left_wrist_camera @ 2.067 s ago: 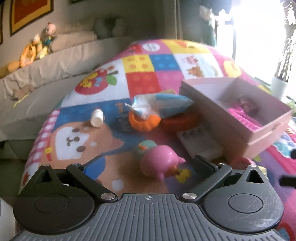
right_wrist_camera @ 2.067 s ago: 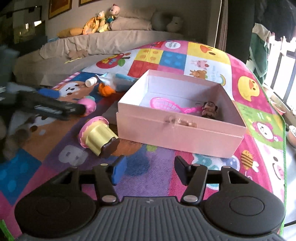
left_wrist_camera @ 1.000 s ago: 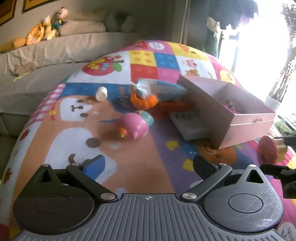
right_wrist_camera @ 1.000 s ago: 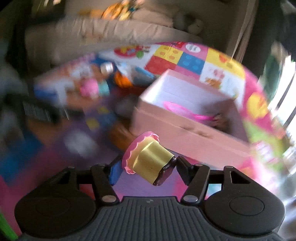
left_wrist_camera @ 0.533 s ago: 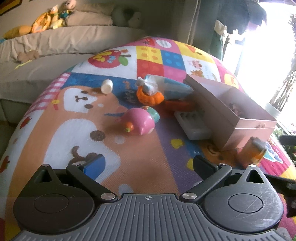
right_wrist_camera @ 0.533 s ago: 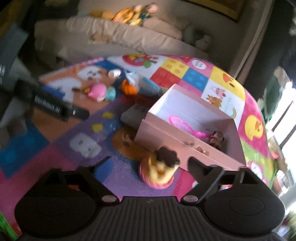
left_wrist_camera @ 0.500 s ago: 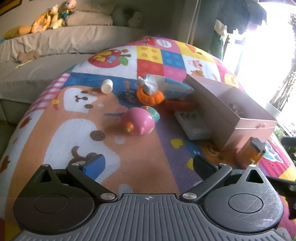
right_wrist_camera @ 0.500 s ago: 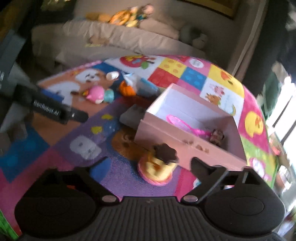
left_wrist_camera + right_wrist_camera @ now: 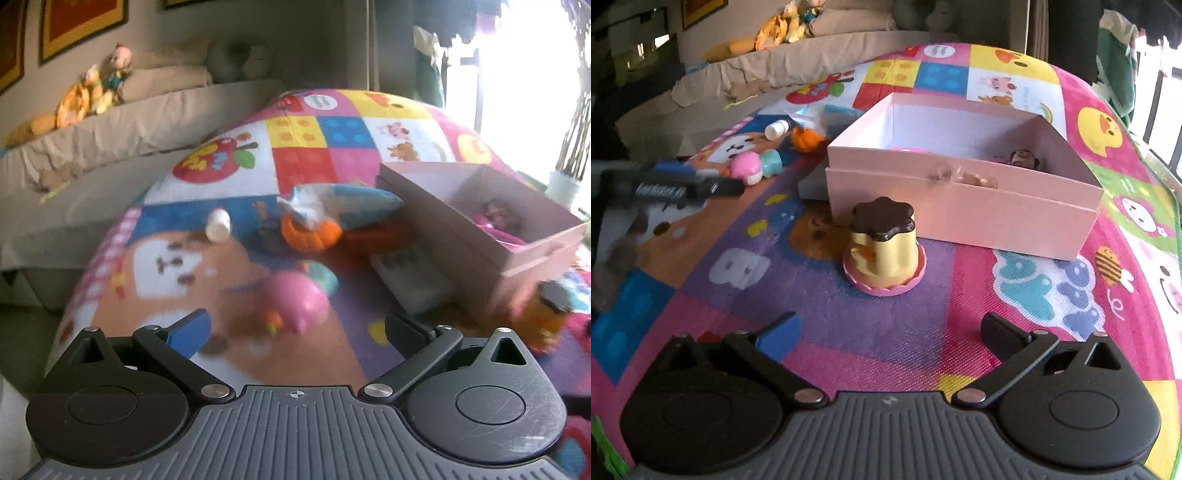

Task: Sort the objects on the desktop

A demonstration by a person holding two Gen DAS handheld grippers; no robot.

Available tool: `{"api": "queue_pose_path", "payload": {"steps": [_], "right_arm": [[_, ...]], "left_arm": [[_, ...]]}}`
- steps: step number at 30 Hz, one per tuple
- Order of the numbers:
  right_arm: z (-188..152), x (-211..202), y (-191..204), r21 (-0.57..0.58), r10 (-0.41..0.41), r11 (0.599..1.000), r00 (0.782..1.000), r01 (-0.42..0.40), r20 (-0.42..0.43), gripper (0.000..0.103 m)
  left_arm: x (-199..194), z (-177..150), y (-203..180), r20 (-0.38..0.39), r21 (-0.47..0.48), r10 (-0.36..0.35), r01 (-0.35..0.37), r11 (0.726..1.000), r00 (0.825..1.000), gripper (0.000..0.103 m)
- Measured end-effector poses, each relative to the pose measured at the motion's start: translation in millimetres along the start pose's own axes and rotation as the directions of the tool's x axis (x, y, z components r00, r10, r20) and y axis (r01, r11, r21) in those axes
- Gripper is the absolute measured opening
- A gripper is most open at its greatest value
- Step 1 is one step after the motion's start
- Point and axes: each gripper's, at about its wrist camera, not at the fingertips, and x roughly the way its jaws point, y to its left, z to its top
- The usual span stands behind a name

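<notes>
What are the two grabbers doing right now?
Left gripper: open, holding nothing.
Right gripper: open, empty; the pudding toy stands free on the mat.

I see the pudding toy (image 9: 884,245) upright at frame centre of the right view: yellow body, brown scalloped top, pink frilled base flat on the mat, just in front of the pink box (image 9: 964,201). The box is open, with a small dark figure (image 9: 1021,158) in its right corner. Upper left: pink toy (image 9: 748,168) on its side touching a teal one (image 9: 772,162), an orange toy (image 9: 807,140), and a white bottle (image 9: 776,129) lying down.
</notes>
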Motion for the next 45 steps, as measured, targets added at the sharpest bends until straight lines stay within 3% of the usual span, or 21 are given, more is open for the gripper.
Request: {"api": "queue_pose_path", "payload": {"steps": [4, 6, 8, 10, 16, 20, 25, 30, 33, 36, 41, 43, 45], "right_arm": [[0, 0, 1, 0.003, -0.003, 1.000, 1.000, 0.003, -0.005, 0.103], [0, -1, 0, 0.003, -0.002, 1.000, 1.000, 0.002, 0.000, 0.103], [0, -1, 1, 0.001, -0.003, 1.000, 1.000, 0.003, 0.004, 0.103], [1, -3, 1, 0.000, 0.003, 1.000, 1.000, -0.003, 0.009, 0.103], [12, -1, 10, -0.075, -0.015, 0.997, 0.998, 0.020, 0.064, 0.094], [26, 12, 11, -0.051, -0.003, 0.999, 0.998, 0.007, 0.066, 0.086], [38, 24, 9, -0.015, -0.003, 1.000, 0.999, 0.003, 0.040, 0.056], [31, 3, 16, -0.063, 0.027, 0.998, 0.999, -0.025, 0.024, 0.056], [32, -31, 10, -0.068, 0.045, 0.997, 0.998, -0.042, 0.041, 0.056], [56, -83, -3, -0.059, 0.037, 0.998, 0.987, -0.028, 0.155, 0.056], [107, -156, -31, -0.015, -0.033, 0.999, 0.929, 0.042, 0.368, 0.056], [118, -163, -41, -0.003, -0.091, 0.995, 0.904, 0.101, 0.418, 0.056], [124, -157, -49, 0.010, -0.132, 0.990, 0.897, 0.141, 0.421, 0.056]], "left_arm": [[32, 15, -2, -0.051, 0.029, 0.012, -0.010, 1.000, 0.999, 0.095], [44, 19, -3, -0.088, 0.032, 0.015, -0.012, 0.999, 0.996, 0.075], [48, 19, -2, -0.103, 0.014, 0.017, -0.016, 1.000, 0.995, 0.071], [44, 18, -1, -0.102, 0.007, 0.008, -0.007, 1.000, 0.995, 0.060], [2, 1, -5, -0.088, 0.010, -0.059, 0.060, 0.998, 0.994, 0.059], [-31, -21, -10, -0.109, -0.011, -0.127, 0.126, 0.992, 0.986, 0.059], [-57, -41, -15, -0.126, -0.030, -0.162, 0.160, 0.987, 0.979, 0.059], [-72, -42, -21, -0.106, 0.017, -0.162, 0.165, 0.986, 0.981, 0.059], [-90, -25, -26, -0.033, 0.057, -0.174, 0.176, 0.983, 0.984, 0.058], [-108, 13, -31, 0.067, 0.099, -0.205, 0.198, 0.975, 0.976, 0.058], [-113, 91, -52, 0.222, 0.142, -0.299, 0.273, 0.951, 0.928, 0.059], [-95, 113, -68, 0.237, 0.165, -0.302, 0.268, 0.949, 0.923, 0.059], [-68, 127, -82, 0.230, 0.196, -0.304, 0.262, 0.945, 0.924, 0.059]]}}
